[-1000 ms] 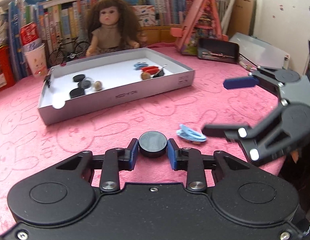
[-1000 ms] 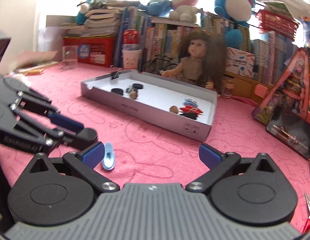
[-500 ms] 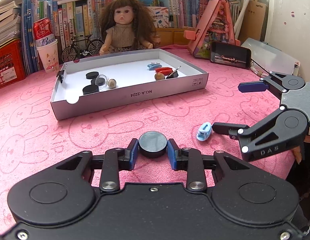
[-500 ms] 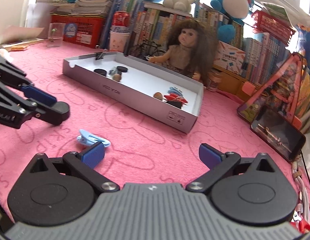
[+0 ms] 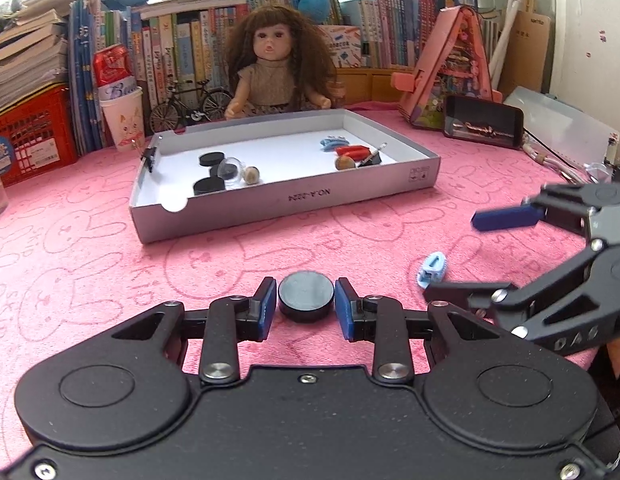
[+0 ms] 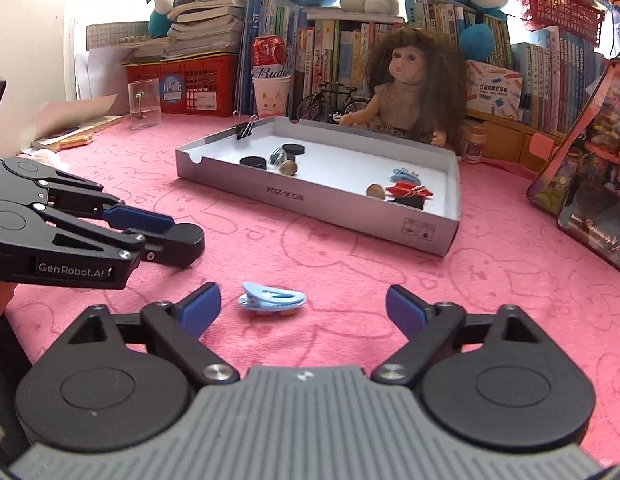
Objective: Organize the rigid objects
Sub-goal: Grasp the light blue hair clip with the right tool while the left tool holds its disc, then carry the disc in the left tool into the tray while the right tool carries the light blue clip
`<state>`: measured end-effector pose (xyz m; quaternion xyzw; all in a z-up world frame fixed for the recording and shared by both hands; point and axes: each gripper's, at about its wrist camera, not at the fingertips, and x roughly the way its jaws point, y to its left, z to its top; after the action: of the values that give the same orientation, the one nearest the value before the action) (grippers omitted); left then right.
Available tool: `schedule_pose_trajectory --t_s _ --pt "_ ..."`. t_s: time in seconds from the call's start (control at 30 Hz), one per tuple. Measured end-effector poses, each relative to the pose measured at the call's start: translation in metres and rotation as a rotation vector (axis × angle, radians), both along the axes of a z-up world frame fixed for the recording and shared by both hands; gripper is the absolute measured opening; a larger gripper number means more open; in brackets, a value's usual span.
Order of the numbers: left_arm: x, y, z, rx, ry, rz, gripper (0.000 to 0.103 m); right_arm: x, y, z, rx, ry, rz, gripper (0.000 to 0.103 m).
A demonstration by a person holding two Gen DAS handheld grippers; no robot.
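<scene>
So we're maybe halfway through sorting. The grey box (image 5: 310,200) already has a bunch of stuff in it: black discs (image 5: 211,159) grouped at one end, clips (image 5: 352,151) and a nut-looking bit at the other. Left to go: the black disc (image 5: 306,295) that our left gripper (image 5: 305,307) has pinched between its blue pads, low over the pink cloth (image 5: 89,264), and the light blue clip (image 6: 271,298) lying on the cloth just ahead of our right gripper (image 6: 303,306). The right jaws have just been closing in but remain wide, clip between them, not touched yet. Both grippers tilt down toward the cloth, side by side, facing the box.
</scene>
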<state>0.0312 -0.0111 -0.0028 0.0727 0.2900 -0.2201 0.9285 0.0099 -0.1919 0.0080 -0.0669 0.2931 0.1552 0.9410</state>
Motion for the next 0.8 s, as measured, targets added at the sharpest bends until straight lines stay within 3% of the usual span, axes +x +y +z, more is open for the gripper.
schedule_pose_trajectory --t_s 0.2,0.4,0.47,0.8 --pt "0.0 0.004 0.0 -0.006 0.002 0.01 0.03 -0.002 0.012 -0.004 0.001 0.008 0.018 0.076" --pt "-0.001 0.003 -0.001 -0.002 -0.014 0.021 0.032 -0.003 0.013 -0.005 0.032 0.007 -0.022 0.052" --pt "-0.001 0.003 -0.001 -0.005 -0.019 0.027 0.037 -0.003 0.012 -0.004 0.041 0.007 -0.032 0.045" --pt "0.001 0.0 -0.005 -0.019 -0.023 0.066 0.042 -0.001 0.012 -0.006 0.05 -0.007 -0.107 0.044"
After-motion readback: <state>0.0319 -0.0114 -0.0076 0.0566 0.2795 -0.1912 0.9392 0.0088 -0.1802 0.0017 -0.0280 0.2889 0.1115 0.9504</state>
